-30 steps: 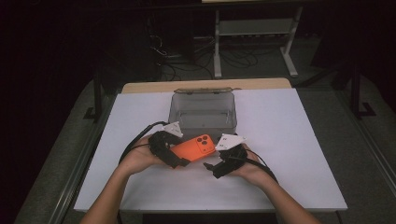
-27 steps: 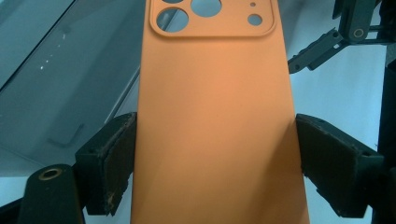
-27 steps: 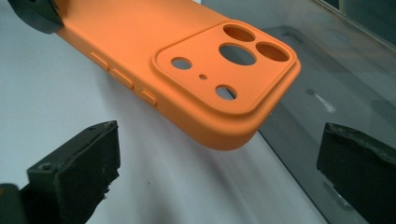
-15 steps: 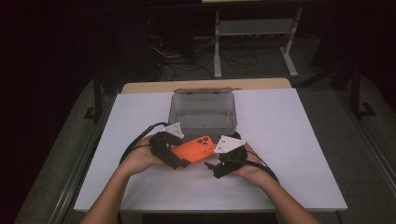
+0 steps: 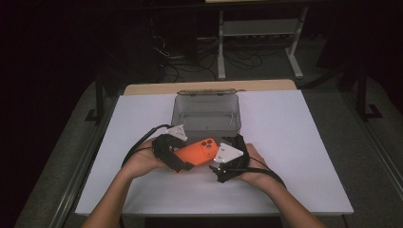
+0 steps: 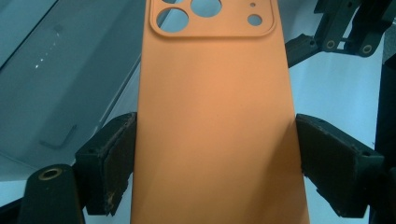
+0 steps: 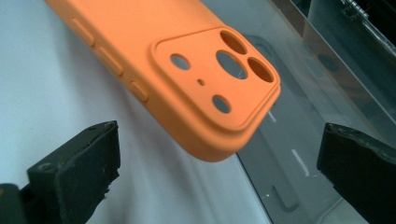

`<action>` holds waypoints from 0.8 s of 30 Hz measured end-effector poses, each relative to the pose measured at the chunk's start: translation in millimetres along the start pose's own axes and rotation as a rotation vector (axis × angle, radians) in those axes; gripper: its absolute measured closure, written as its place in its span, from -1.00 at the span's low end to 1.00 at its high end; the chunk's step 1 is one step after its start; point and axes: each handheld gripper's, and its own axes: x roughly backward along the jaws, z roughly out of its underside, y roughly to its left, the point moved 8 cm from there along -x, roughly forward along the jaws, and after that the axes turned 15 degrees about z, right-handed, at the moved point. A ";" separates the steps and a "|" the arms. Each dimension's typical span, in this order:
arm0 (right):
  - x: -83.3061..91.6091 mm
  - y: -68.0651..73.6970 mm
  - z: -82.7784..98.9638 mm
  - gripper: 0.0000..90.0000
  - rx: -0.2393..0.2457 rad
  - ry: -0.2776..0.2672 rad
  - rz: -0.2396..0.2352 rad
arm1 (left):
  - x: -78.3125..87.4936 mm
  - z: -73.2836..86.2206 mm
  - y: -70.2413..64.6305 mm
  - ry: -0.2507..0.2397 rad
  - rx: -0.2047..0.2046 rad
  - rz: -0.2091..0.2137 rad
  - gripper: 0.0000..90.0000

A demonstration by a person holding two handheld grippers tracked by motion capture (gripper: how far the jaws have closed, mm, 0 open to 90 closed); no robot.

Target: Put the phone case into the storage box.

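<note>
A white table (image 5: pixel 294 142) fills the middle of the high view, a tan strip along its far edge. A clear plastic box (image 5: pixel 207 114) rests on it, upper centre, its lid open behind it.

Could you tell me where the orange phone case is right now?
In the high view, the case is held in the left claw, just in front of the box, with the right claw open beside it.

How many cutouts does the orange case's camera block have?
5 on the orange case: three large round holes grouped at the block's far side, one smaller hole nearer the case's end, and a tiny pinhole in the middle.
</note>
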 end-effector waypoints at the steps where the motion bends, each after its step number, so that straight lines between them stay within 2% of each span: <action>1: -0.1 0.2 0.0 -1.00 0.007 -0.001 0.006 | 0.0 -0.1 0.1 0.002 -0.004 0.001 -0.64; 5: -0.3 -0.1 -0.1 -1.00 0.037 -0.005 0.023 | -0.2 -0.2 0.1 0.002 -0.004 0.001 -0.64; 24: 0.2 -2.2 -1.3 -1.00 0.120 -0.020 0.092 | -0.6 0.2 0.1 0.004 -0.001 0.002 -0.64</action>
